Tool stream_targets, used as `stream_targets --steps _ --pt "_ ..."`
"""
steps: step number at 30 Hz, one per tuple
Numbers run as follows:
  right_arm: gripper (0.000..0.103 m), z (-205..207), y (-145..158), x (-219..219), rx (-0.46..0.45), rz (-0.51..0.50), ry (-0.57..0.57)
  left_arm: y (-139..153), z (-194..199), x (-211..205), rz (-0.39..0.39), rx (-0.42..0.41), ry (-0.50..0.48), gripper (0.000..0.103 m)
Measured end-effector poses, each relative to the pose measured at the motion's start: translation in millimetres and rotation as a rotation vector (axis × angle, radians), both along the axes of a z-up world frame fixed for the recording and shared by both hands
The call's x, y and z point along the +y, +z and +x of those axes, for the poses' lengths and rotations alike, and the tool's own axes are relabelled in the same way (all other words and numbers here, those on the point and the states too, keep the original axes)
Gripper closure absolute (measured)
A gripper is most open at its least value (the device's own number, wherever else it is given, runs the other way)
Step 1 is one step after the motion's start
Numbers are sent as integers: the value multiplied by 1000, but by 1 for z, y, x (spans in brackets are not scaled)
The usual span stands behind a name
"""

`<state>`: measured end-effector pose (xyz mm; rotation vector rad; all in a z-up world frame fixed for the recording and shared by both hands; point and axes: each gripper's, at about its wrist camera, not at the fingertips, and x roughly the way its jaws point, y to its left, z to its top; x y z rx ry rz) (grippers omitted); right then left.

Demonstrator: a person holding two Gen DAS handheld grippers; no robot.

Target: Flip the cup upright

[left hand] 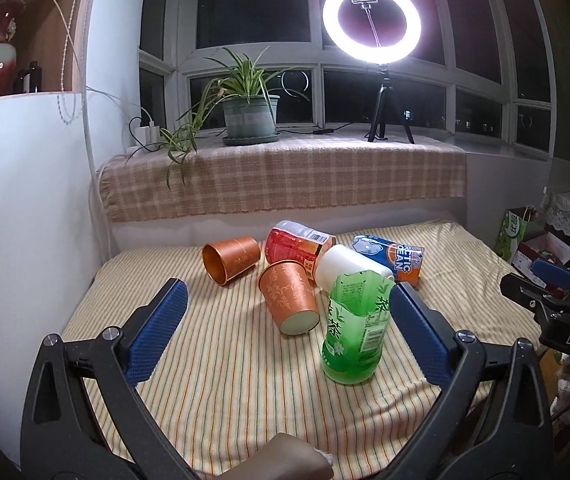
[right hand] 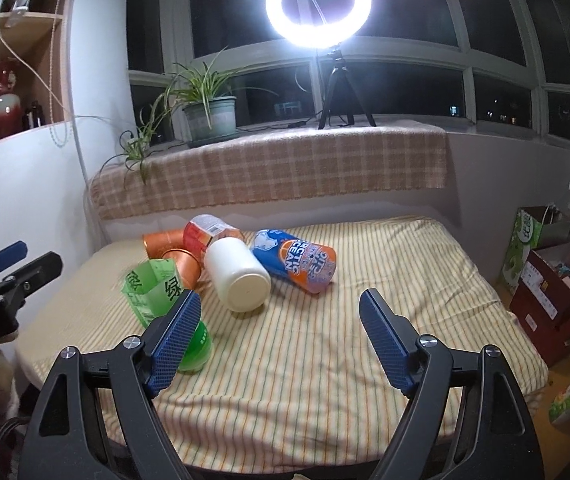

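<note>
Here, both grippers, left point(left hand: 287, 312) and right point(right hand: 281, 316), gape over the striped cloth point(right hand: 305, 360); the glossy green cut bottle cup point(left hand: 355, 332) stands upright.

Left gripper point(left hand: 285, 312): jaws spread wide, blue pads point(left hand: 157, 332) facing each other, nothing clamped between them, held low and level. Right gripper point(right hand: 281, 320): jaws likewise wide apart, empty, blue pads point(right hand: 385, 340) angled inward. The two grippers sit side by side, well apart.
</note>
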<state>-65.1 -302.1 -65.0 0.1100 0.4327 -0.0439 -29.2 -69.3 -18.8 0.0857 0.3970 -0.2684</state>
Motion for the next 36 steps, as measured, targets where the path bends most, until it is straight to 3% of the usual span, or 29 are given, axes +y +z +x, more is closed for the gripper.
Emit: stream_targets --steps 36 --pt "21 5 0 -1 -2 0 -27 5 8 11 -20 -5 28 1"
